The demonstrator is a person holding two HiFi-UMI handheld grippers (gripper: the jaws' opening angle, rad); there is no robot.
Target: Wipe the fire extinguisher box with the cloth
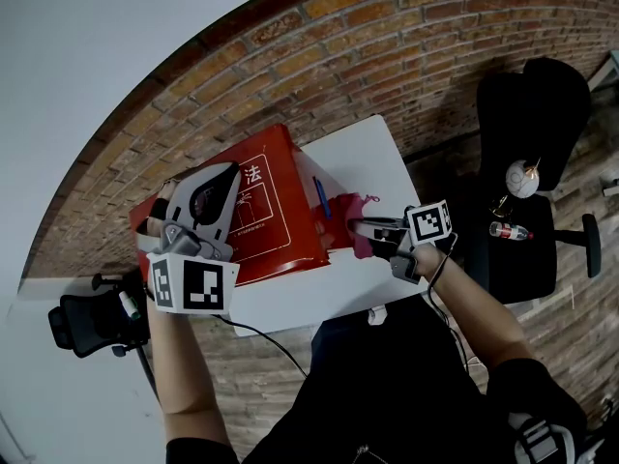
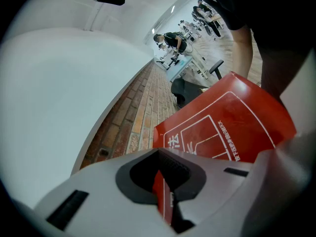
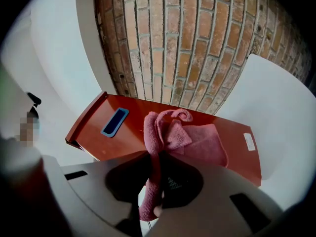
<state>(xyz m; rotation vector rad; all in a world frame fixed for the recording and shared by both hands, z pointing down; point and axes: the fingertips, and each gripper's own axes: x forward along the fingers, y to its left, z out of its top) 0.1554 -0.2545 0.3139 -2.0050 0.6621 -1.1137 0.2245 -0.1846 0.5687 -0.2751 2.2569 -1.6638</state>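
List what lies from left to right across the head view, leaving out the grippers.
black office chair → red fire extinguisher box → pink cloth → second black chair

Glossy red on the fire extinguisher box (image 1: 280,230), with white outlines and white lettering across its broad face and a blue inset (image 3: 114,122) on its narrow side. Pink for the cloth (image 3: 197,142). Pale grey with black pads on the left tongs (image 2: 165,196) and the right tongs (image 3: 153,201); black-and-white square markers on the cube (image 1: 191,284). White tabletop (image 1: 368,153). Red-brown brickwork (image 1: 387,46) with pale joints. Black chair (image 1: 532,114).
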